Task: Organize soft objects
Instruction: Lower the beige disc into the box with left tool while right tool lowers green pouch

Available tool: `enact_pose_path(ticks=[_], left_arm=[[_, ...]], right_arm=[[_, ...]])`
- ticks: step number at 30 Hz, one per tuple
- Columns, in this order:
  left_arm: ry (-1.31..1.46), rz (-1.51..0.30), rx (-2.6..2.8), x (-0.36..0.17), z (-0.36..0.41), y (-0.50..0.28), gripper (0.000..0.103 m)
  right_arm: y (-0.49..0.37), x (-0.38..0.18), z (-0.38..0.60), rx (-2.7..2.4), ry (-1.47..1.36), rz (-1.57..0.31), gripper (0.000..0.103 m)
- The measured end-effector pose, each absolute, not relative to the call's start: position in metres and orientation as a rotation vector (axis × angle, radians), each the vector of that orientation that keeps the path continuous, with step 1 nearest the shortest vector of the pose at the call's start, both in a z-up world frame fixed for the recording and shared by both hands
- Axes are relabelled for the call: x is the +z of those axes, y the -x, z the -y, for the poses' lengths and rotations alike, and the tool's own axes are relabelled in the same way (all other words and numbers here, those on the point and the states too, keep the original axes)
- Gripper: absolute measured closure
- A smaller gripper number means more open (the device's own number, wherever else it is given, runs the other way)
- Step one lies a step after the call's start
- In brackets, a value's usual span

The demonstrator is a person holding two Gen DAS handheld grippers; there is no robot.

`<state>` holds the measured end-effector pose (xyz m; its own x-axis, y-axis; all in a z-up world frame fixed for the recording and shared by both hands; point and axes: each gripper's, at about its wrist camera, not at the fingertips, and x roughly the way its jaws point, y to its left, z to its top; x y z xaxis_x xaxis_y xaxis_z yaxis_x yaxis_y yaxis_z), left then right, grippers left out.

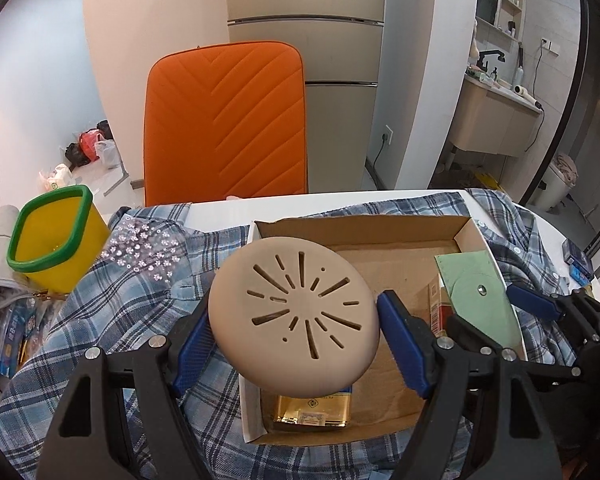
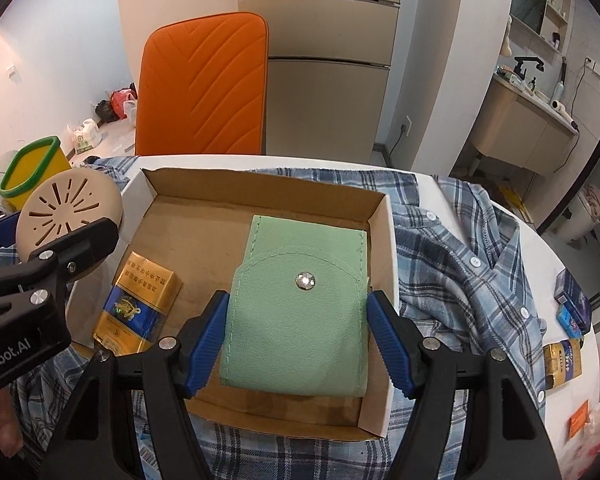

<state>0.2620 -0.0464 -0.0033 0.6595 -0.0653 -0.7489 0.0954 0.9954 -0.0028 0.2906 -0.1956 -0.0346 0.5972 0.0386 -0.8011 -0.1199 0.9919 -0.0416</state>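
Observation:
My left gripper [image 1: 296,340] is shut on a round beige disc [image 1: 294,318] with radial slots and holds it above the left part of an open cardboard box [image 1: 380,232]. The disc also shows in the right wrist view [image 2: 70,206]. My right gripper [image 2: 298,340] is shut on a mint green snap pouch [image 2: 300,312] over the right half of the cardboard box [image 2: 260,184]. The pouch shows in the left wrist view [image 1: 476,292]. A gold cigarette pack [image 2: 138,304] lies in the box's left half, partly hidden under the disc in the left wrist view [image 1: 312,410].
A blue plaid shirt [image 2: 460,264] is spread over the white table under the box. A yellow bin with a green rim [image 1: 52,236] stands at the left. An orange chair [image 1: 226,120] is behind the table. Small packs [image 2: 572,312] lie at the table's right edge.

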Motion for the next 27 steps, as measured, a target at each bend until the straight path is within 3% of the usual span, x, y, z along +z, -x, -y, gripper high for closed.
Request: enact_pose_path(ticks=[9,13,27], left_arm=[[-0.032,-0.835,-0.099,-0.002,0.048,-0.261,0.024],[-0.020,-0.809,-0.101,0.002,0.047,-0.258,0.012],[-0.020,-0.730,-0.100,0.029,0.045,-0.242,0.010]], right_arm=[[-0.290,-0.038,0.192,0.114,0.104,-0.939,0.031],[-0.286,-0.037,0.189,0.126,0.114,-0.909,0.015],[-0.276,-0.016,0.189,0.124,0.110,-0.870,0.015]])
